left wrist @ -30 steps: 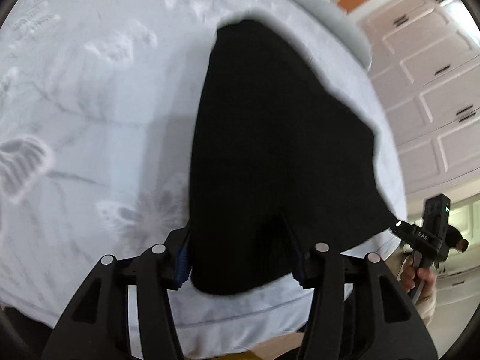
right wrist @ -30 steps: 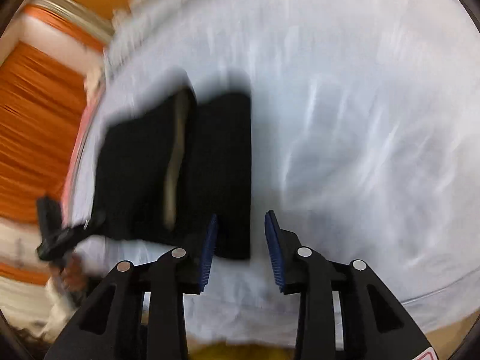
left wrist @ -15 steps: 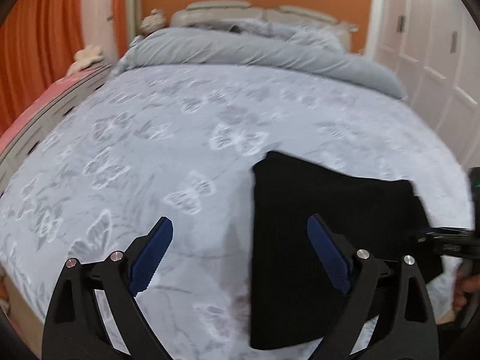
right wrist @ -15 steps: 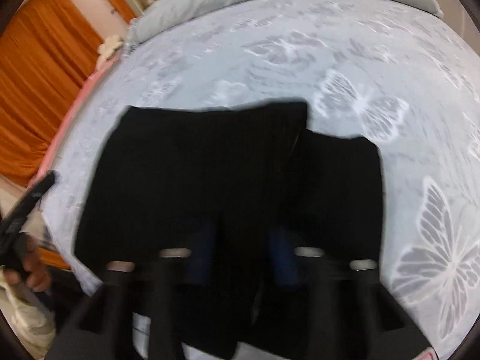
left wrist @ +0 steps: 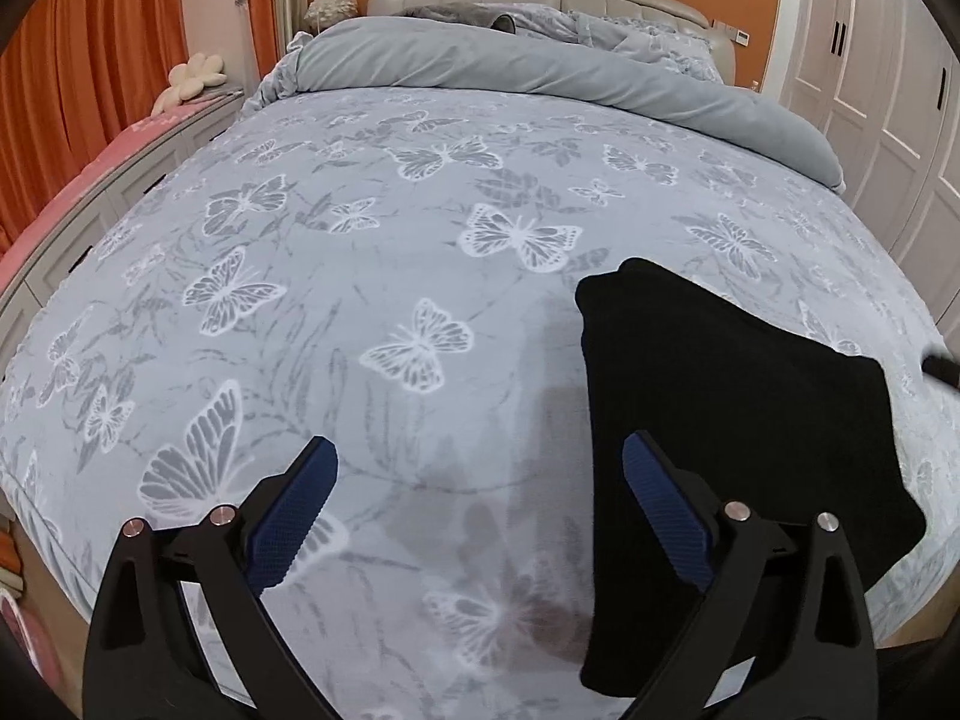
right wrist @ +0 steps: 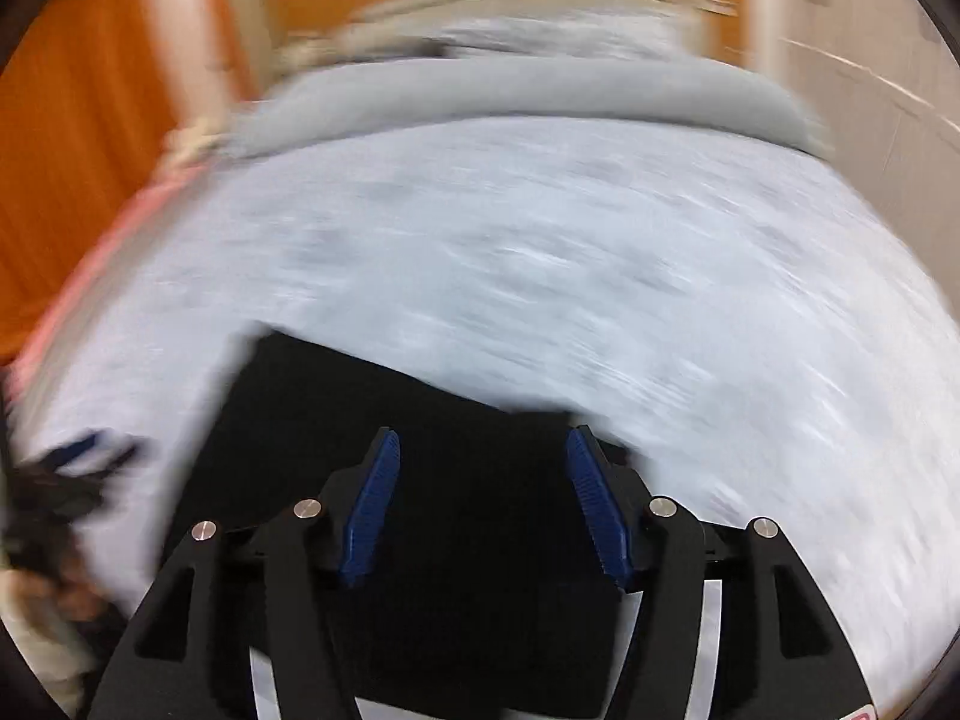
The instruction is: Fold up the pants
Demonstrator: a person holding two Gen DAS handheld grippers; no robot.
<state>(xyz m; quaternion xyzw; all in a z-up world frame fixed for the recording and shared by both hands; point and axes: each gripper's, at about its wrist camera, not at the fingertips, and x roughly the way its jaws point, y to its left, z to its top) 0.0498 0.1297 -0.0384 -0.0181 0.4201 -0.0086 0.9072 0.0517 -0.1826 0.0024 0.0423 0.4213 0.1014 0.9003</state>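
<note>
Orange walls and curtains frame a bedroom where a wide bed [left wrist: 372,276] under a pale butterfly-print cover carries the work, with a grey duvet [left wrist: 540,69] bunched along the head end and white wardrobe doors [left wrist: 888,90] on the right. From the left wrist view, the left tongs [left wrist: 474,480] stand wide apart and hold nothing, hanging over bare cover near the foot edge of the bed. The pants [left wrist: 732,396], black and already gathered into a compact, roughly rectangular bundle, lie flat by the right foot corner of the bed, just beside the tongs' right finger. A dark sliver of the other tool shows at the far right edge. The right wrist view is smeared by motion, so fine detail is lost, but the right tongs [right wrist: 483,501] clearly stand apart with nothing between them, poised over the pants [right wrist: 420,420], which fill the lower middle of the picture near the foot edge. Judging by the tidy shape and both tools being empty, the folding looks close to finished or between folds. If another fold is wanted, the next move calls for each tool to pinch one short edge of the bundle and carry it over evenly; otherwise only smoothing remains.
</note>
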